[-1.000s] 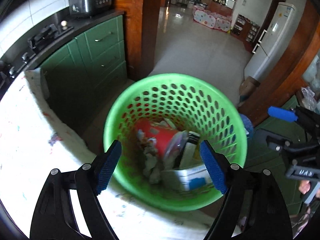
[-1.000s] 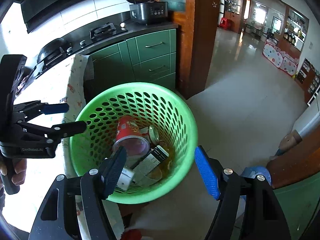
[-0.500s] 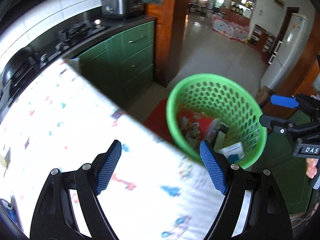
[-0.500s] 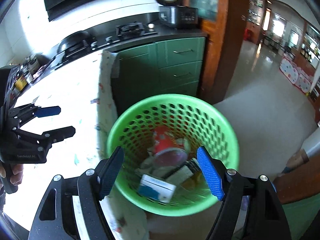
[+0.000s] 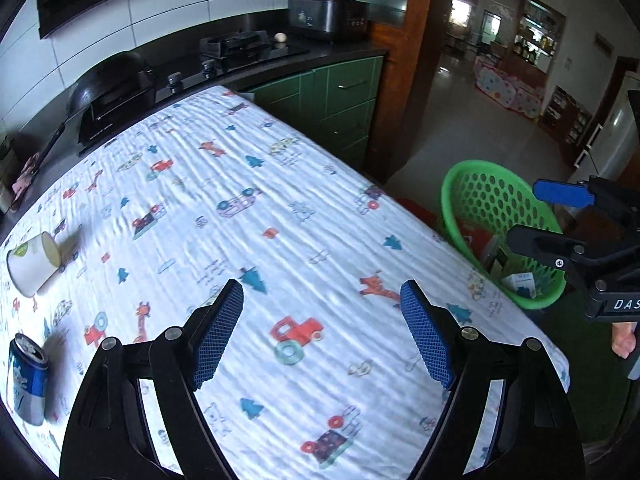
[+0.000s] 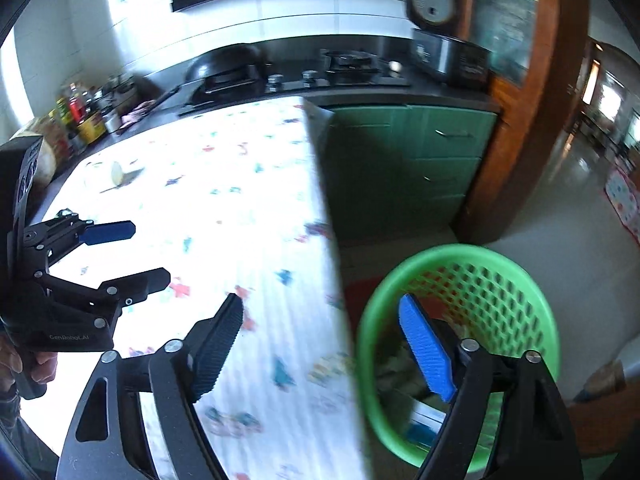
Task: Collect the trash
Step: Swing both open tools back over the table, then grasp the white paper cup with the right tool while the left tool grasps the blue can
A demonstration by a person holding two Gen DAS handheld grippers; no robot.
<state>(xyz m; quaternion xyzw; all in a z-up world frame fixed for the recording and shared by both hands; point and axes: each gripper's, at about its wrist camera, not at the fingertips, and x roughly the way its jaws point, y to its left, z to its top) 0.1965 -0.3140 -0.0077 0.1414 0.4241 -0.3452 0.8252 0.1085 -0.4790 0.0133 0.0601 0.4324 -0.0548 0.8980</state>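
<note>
A green perforated basket (image 5: 472,188) holding several pieces of trash stands on the floor past the table's right edge; it also shows in the right wrist view (image 6: 500,276). A white paper cup (image 5: 30,262) lies on its side at the table's far left. A blue drink can (image 5: 26,378) stands at the left near edge. My left gripper (image 5: 322,336) is open and empty above the patterned tablecloth (image 5: 280,200). My right gripper (image 6: 324,348) is open and empty over the table edge beside the basket; it shows in the left wrist view (image 5: 552,216).
A black counter with a gas hob (image 5: 248,46), a wok (image 5: 108,80) and a rice cooker (image 5: 324,8) runs behind the table. Green cabinets (image 5: 344,104) and a wooden post (image 5: 416,60) stand to the right. Bottles (image 6: 76,116) crowd the counter's left end.
Both grippers swung left from the basket toward the table. The basket moved to the right of both views. The cup and can came into the left wrist view.
</note>
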